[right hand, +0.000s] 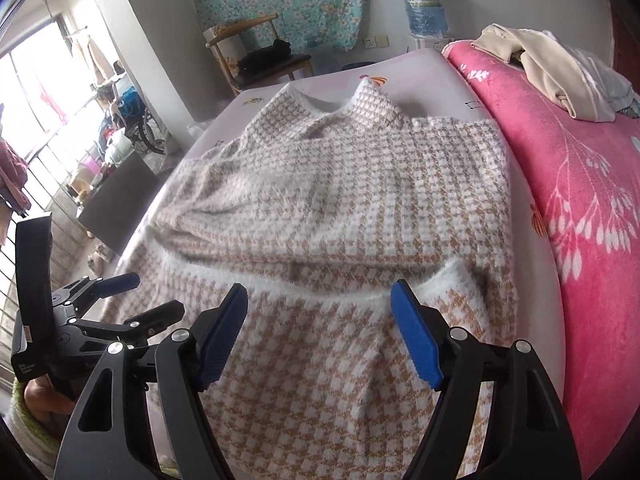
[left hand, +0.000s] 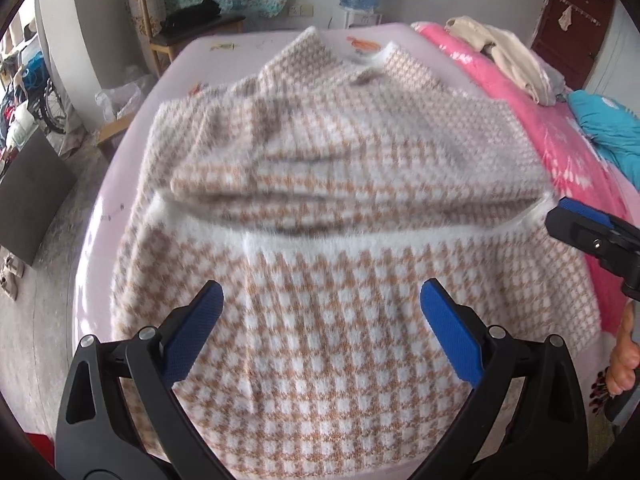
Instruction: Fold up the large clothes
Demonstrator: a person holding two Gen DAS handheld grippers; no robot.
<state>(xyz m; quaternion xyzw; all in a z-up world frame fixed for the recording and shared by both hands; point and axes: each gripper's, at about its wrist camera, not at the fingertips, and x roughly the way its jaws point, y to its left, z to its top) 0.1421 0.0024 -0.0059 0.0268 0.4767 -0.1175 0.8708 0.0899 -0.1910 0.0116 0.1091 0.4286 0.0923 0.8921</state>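
Observation:
A fuzzy tan-and-white houndstooth sweater (left hand: pixel 344 152) lies spread on the pale pink bed sheet (left hand: pixel 256 42), with a white fluffy hem band (left hand: pixel 320 238) running across its middle where one layer overlaps another. My left gripper (left hand: pixel 322 294) hovers over the near part of the sweater, open, with nothing between its blue pads (left hand: pixel 448 328). In the right wrist view the same sweater (right hand: pixel 360 184) fills the bed. My right gripper (right hand: pixel 320 294) stands open above the white band (right hand: pixel 320 294), gripping nothing. The left gripper (right hand: pixel 156 294) shows at the left there; the right gripper (left hand: pixel 560 216) shows at the right edge of the left wrist view.
A pink flowered blanket (right hand: pixel 580 200) covers the bed's right side, with beige clothes (right hand: pixel 552 68) piled on it and a blue garment (left hand: pixel 612 132) beyond. A wooden chair (right hand: pixel 256 56) and a water bottle (right hand: pixel 424 8) stand behind the bed. The floor and a dark panel (left hand: pixel 32 196) lie to the left.

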